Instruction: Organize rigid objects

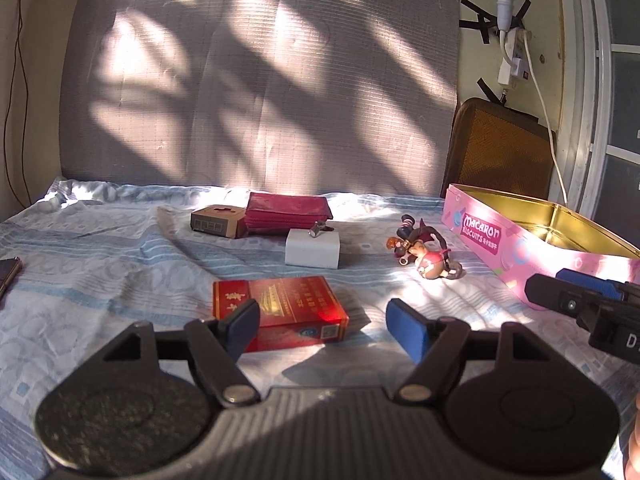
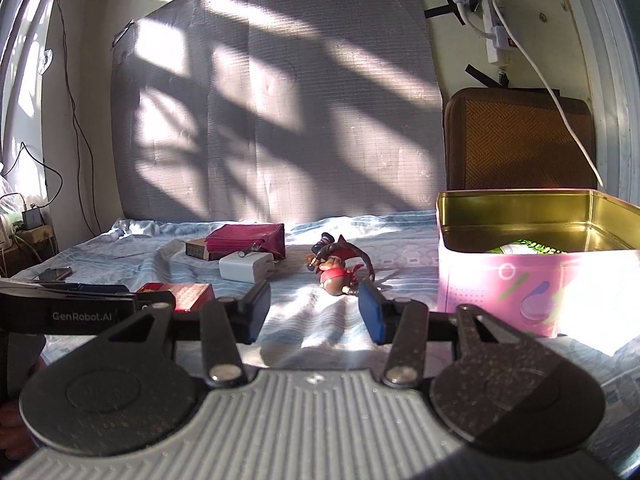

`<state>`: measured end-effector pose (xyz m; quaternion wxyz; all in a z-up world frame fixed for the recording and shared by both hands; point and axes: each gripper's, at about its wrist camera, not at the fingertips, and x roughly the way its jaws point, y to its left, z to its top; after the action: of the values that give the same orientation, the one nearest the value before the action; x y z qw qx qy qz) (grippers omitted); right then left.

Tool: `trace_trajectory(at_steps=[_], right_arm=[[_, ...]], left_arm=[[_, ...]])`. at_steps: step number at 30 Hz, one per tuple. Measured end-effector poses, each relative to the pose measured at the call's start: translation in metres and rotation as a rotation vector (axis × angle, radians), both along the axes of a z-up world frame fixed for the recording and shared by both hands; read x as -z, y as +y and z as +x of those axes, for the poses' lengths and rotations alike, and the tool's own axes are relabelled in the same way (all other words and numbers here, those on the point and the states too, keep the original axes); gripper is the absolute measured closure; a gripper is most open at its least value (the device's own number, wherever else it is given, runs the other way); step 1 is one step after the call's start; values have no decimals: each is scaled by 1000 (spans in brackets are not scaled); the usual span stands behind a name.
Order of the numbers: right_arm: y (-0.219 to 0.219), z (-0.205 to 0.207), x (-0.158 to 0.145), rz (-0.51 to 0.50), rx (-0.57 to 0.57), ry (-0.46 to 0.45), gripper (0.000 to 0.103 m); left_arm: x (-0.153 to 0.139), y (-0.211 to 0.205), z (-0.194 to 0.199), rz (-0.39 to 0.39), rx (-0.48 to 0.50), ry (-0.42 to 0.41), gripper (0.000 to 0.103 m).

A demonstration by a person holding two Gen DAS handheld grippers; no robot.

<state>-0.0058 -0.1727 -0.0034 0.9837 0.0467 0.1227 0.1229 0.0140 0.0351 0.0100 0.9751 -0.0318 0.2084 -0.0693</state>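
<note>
A red cigarette pack [image 1: 280,312] lies on the bed just ahead of my left gripper [image 1: 324,328], which is open and empty with its left finger over the pack's near corner. Behind it lie a white charger block [image 1: 313,248], a red wallet [image 1: 286,210], a small brown box [image 1: 218,222] and a toy figure keychain [image 1: 424,250]. The pink biscuit tin [image 1: 520,248] stands open at right. My right gripper [image 2: 316,312] is open and empty, facing the toy figure [image 2: 338,268], with the tin [image 2: 500,288] to its right. The pack [image 2: 184,295] shows at its left.
The bed has a blue patterned sheet [image 1: 100,272]. A phone [image 1: 8,274] lies at the left edge. A grey board [image 1: 260,80] leans on the wall behind. A brown cushion [image 2: 516,140] stands behind the tin. Something green [image 2: 524,247] lies inside the tin.
</note>
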Motion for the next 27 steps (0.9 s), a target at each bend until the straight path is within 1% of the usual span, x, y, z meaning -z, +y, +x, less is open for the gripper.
trace_trajectory(at_steps=[1,3,5,9,11,17,19,20,21,23,27], right_arm=[[1,-1,0,-6,9,-6,50],[2,-4,0,-20,21,-25,40],[4,-7,-1,-33,20,-44,37],[6,-10,-1,-44,25,-66,35],[5,-10,-1,-40,30,-65,35],[5,-11,-1,-35,34,-63,34],[7,-12,-2,-44,33,-68,30],[8,-13,-2,-47,32,-72,25],[8,-13,-2,-48,32,-75,24],[8,-13,-2,-47,33,-76,23],[6,-12,-2,-39,35,-71,23]], left_arm=[[0,0,-1,-3,-3,-4,31],[0,1,-1,-7,-4,-7,31],[-1,2,-1,-10,-7,-13,31],[-1,3,-4,-16,-10,-30,29],[-2,3,-5,-19,-10,-40,28],[-3,5,-7,-29,-15,-55,27],[-3,5,-8,-31,-18,-63,24],[-4,5,-9,-31,-20,-67,23],[-4,5,-10,-31,-22,-74,20],[-5,5,-11,-32,-22,-85,18],[-5,5,-12,-32,-17,-93,17]])
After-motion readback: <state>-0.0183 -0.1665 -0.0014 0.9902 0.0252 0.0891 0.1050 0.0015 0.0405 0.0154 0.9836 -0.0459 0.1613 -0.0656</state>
